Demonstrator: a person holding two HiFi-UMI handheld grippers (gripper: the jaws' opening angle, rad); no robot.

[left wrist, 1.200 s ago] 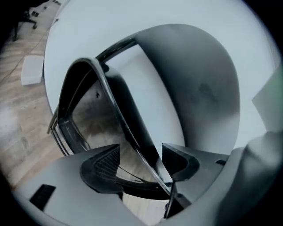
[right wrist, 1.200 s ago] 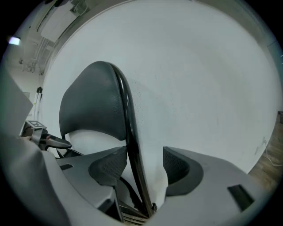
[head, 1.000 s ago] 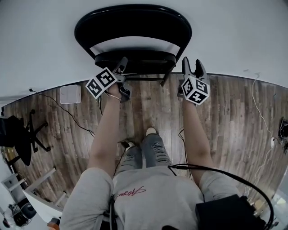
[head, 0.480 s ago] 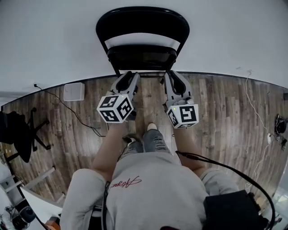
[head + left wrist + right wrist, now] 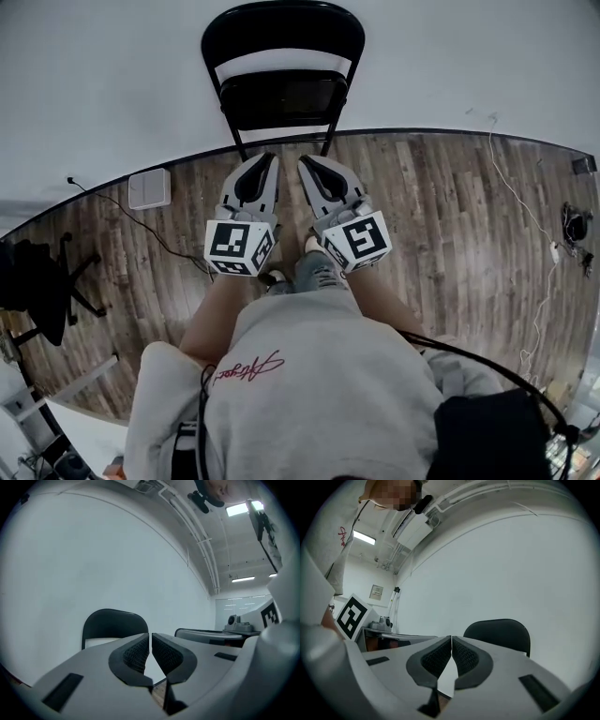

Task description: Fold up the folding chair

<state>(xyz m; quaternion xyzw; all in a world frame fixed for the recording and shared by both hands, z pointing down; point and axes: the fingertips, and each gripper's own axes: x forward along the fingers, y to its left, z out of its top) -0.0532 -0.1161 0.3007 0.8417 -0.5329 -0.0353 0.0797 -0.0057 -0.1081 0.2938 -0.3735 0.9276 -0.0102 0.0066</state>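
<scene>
Grey left tool (image 5: 266, 159) and right tool (image 5: 307, 163) sit nearest us, each closed on nothing, the jaws having just shut. Past them, across the wood floor (image 5: 441, 216), the black folding chair (image 5: 281, 98) stands flat against the wall (image 5: 94, 84), apparently folded. We should confirm it leans steadily before moving away. A second ago both tools were up at its frame.

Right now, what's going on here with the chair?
A person holds a gripper in each hand. The left gripper and right gripper are both shut and empty, side by side over the wooden floor, pointing toward the black folding chair without touching it. The chair stands against the white wall and seems to be folded up.
</scene>
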